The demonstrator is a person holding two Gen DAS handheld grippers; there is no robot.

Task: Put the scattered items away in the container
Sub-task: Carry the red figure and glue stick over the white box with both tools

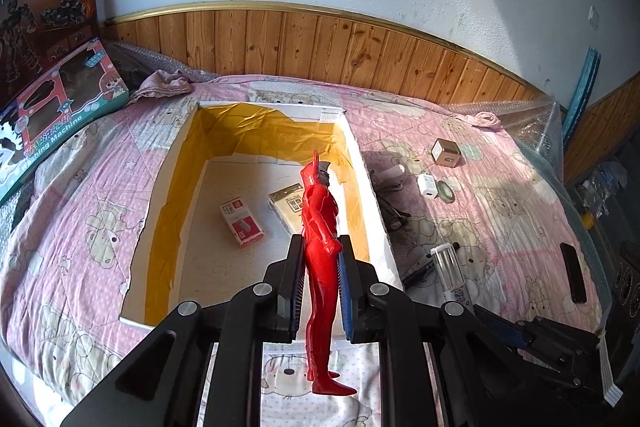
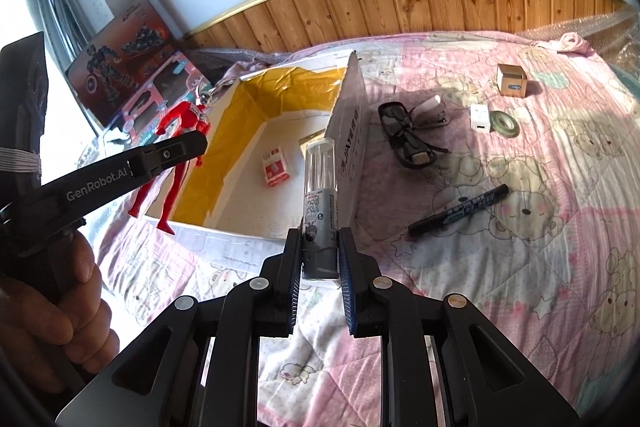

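Box (image 1: 376, 203), white with yellow lining, lies ahead of your left hand-held gripper (image 1: 320, 267), which clamps the red figure (image 1: 320, 227) above it; your right hand-held gripper (image 2: 319, 263) pinches the clear-capped tube (image 2: 319, 183) beside it.

Right claw (image 2: 320, 259) clamping clear-capped tube (image 2: 320, 187), white box (image 2: 348, 131) behind
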